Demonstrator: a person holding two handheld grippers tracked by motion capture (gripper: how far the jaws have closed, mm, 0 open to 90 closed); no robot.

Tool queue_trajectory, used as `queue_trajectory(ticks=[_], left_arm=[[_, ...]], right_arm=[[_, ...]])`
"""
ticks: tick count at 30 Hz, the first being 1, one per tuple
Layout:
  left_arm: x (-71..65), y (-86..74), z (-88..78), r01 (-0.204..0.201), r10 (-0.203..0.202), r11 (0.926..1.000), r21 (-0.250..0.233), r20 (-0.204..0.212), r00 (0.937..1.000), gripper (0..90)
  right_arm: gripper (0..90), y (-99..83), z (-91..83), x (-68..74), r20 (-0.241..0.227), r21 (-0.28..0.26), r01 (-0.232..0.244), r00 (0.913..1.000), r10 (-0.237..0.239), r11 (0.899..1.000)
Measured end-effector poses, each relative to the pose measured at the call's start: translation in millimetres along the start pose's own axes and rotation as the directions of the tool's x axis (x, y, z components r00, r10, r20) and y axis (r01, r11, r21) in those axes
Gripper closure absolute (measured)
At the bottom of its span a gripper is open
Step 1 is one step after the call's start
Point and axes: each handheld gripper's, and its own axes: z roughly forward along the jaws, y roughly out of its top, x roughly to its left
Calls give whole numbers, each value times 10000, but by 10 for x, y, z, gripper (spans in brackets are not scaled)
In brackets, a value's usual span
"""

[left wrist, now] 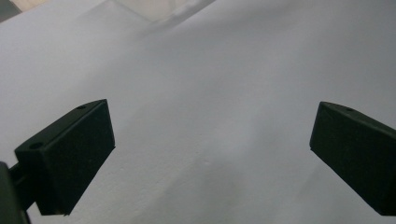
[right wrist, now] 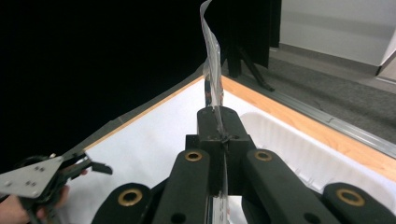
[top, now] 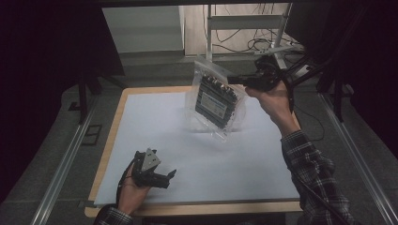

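Clear plastic bag point(top: 217, 96) holds dark packets, pinched by right claw point(top: 240, 78); left claw point(top: 170, 176) spread

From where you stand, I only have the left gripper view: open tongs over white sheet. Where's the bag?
Observer: The bag hangs in the air over the far side of the table, pinched at its edge by the right tongs.
Operator: What's in it?
Observer: Dark flat packs with a blue-and-white label, seen through clear plastic.
Operator: Are my left tongs near it?
Observer: No. The left tongs rest low by the near edge, well apart from it.
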Motion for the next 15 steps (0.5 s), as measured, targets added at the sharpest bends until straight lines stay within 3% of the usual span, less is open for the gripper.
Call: queue_trajectory(ticks=[11, 15], left_arm=[[0, 2, -9, 7, -6, 10000, -63, 26, 10000, 0], [-9, 2, -5, 282, -278, 9992, -277, 132, 9995, 0]], right_arm=[[888, 157, 162, -174, 382, -145, 36, 9993, -30, 9999], [888, 214, 249, -221, 503, -134, 95, 9987, -88, 9999]])
